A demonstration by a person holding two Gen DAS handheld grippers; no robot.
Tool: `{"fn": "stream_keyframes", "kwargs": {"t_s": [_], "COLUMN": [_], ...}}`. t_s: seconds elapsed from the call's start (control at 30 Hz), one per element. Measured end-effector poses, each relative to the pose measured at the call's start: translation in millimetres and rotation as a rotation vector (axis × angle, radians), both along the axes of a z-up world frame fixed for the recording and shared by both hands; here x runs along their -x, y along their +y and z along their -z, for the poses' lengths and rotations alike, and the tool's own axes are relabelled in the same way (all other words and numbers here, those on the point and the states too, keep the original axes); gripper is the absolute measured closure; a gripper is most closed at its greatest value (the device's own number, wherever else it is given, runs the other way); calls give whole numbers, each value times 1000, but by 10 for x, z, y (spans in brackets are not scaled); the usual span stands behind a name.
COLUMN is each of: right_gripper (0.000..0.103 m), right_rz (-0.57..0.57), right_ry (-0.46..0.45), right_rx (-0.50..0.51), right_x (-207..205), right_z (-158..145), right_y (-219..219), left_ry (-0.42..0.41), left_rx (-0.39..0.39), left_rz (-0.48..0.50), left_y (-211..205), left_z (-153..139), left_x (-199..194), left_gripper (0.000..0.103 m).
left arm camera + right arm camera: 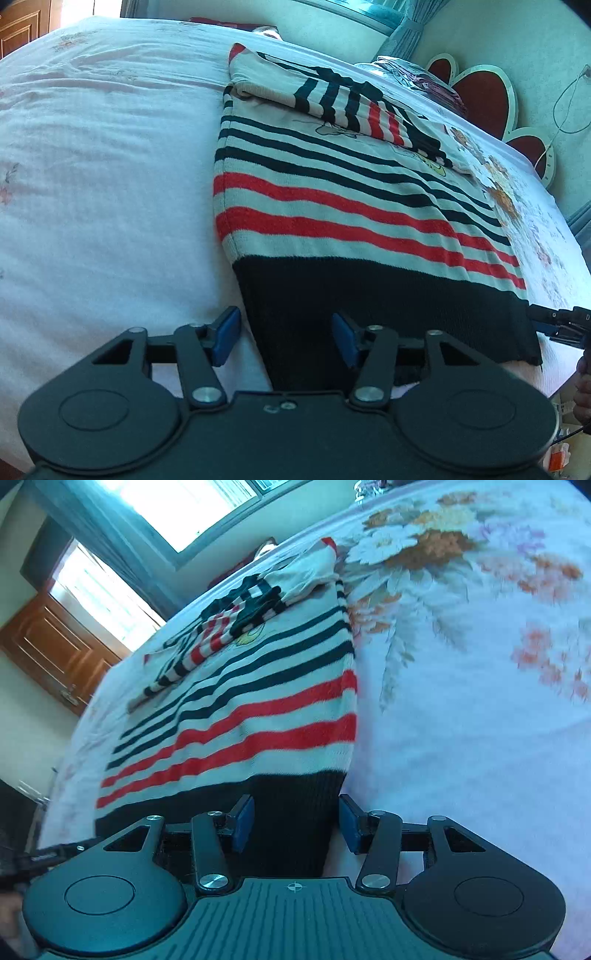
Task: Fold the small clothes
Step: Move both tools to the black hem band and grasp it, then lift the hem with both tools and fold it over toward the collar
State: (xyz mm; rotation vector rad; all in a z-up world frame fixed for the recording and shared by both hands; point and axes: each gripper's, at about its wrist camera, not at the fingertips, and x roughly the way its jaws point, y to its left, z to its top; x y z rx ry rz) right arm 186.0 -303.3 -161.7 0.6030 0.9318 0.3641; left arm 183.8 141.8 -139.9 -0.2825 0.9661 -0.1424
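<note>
A striped knit sweater [332,206] lies flat on the bed [92,184], black hem at six o'clock. The left gripper [284,338] and right gripper [295,821], jaws parted, straddle its hem corners ungripped; soft and limp, it is probably best pinched there

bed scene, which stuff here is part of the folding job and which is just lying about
Part of the job:
- striped sweater, sleeves folded in
- left gripper, open at one hem corner
- right gripper, open at the other hem corner

Just lying about:
- bedspread
- headboard
- clear bag of cloth
- wall cable
- curtain
- wooden door
</note>
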Motion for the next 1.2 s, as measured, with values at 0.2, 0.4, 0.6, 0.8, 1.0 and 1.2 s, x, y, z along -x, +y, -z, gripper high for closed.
{"fn": "stream_keyframes", "kwargs": {"t_s": [0.2,0.4,0.6,0.8,1.0,1.2], "right_gripper": [97,99,99,99,99,99], "right_rz": [-9,-1,-13,43,82,144], "right_ry": [48,-118,-73,-241,-330,-250], "right_rx": [-188,-178,-56,-58,4,4], "right_x": [19,36,-156,-634,-1647,-2641], "right_z": [190,-198,-133,-641,-1064,-985], "right_y": [-128,-295,-302,-316,-134,-20], "left_ry": [-5,-201,-88,-263,-293,-196], "left_rx": [142,145,123,202,186,169], "left_rz": [-56,-74,-112,-136,-132,-119], "left_y": [77,139,161,237,239,272], "left_z": [85,-262,13,-463,-788,-691], "left_x": [-10,90,-144,-516,-1561,-2635], "left_gripper": [76,98,98,98,98,98]}}
